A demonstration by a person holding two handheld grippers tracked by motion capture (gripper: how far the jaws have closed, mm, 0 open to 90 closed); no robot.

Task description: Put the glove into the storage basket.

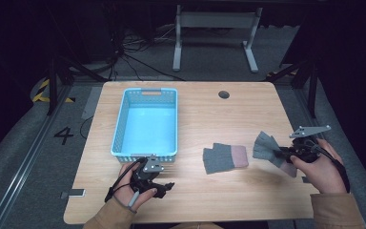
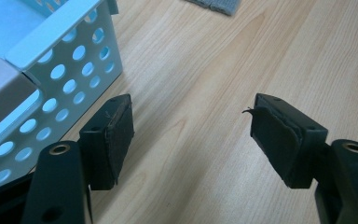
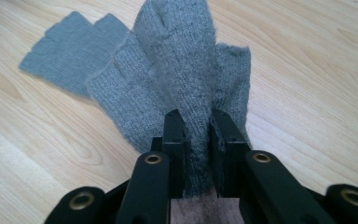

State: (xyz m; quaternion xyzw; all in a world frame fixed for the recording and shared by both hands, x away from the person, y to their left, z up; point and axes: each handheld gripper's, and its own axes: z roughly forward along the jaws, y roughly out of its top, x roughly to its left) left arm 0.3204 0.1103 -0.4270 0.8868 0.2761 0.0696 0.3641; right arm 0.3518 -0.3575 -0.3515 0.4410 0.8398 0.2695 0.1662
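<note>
A grey fingerless glove [image 1: 266, 147] hangs a little above the table at the right, pinched near its pink cuff by my right gripper [image 1: 286, 153]. In the right gripper view both pads press on the knit, so the gripper [image 3: 198, 133] is shut on the glove [image 3: 182, 60], whose finger stubs fan out ahead. A second grey glove with a pink cuff [image 1: 225, 159] lies flat on the table [image 1: 209, 109], mid-right. My left gripper [image 1: 158, 183] rests near the front edge, just in front of the blue basket [image 1: 119, 126]. Its jaws stand wide apart [image 2: 193, 128] over bare wood.
The perforated blue basket [image 2: 74, 60] is close on the left of the left gripper's jaws, and a corner of the lying glove [image 2: 214, 5] shows far ahead. More grey knit [image 3: 70, 44] lies flat behind the held glove. A round cable hole [image 1: 224, 94] sits near the table's far edge.
</note>
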